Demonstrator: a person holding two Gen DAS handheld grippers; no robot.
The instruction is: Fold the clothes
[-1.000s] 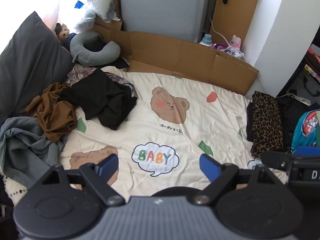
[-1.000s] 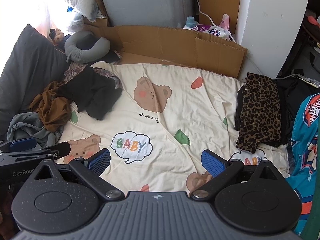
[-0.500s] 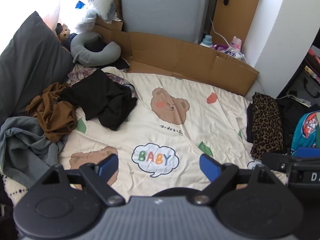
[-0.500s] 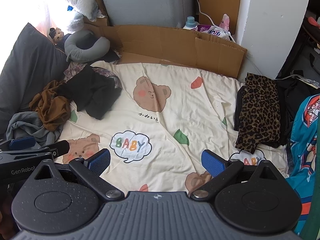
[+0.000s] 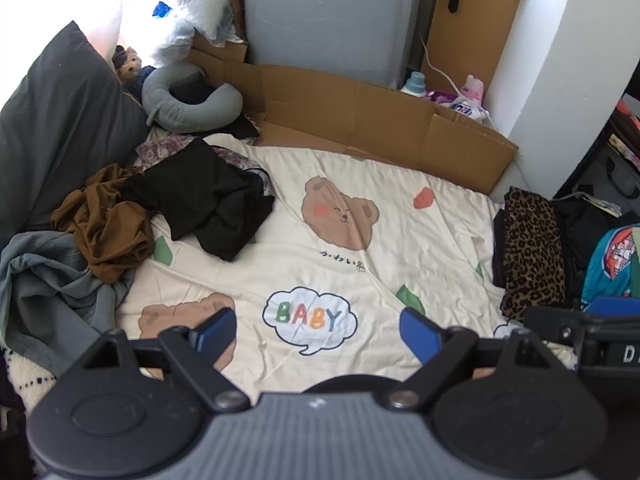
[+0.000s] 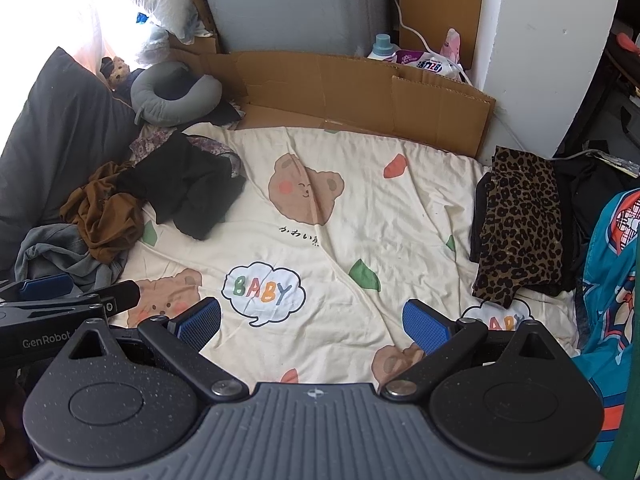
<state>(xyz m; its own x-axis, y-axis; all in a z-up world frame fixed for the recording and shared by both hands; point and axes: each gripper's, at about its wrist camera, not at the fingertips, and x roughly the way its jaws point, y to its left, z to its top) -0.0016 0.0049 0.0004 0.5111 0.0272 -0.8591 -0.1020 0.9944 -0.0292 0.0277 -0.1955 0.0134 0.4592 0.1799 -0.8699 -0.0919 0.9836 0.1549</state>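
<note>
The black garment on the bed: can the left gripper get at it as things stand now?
Probably yes. The left gripper is open and holds nothing, and the black garment lies on top of the pile, ahead to its left. Only bare bedsheet lies between them.

A cream bear-print sheet [image 5: 400, 240] is spread across the bed, with its "BABY" cloud [image 5: 310, 318] taken here as the landmark. Above and left of the cloud, a black garment [image 5: 208, 200] is heaped, touched on its left by a crumpled brown garment [image 5: 106, 226]. A grey-blue garment [image 5: 52, 280] is bunched further left. Well right of the cloud, a folded leopard-print garment [image 5: 534, 252] is laid. Just below the cloud, the left gripper [image 5: 316, 334] is seen with blue pads wide apart, nothing between them.
</note>
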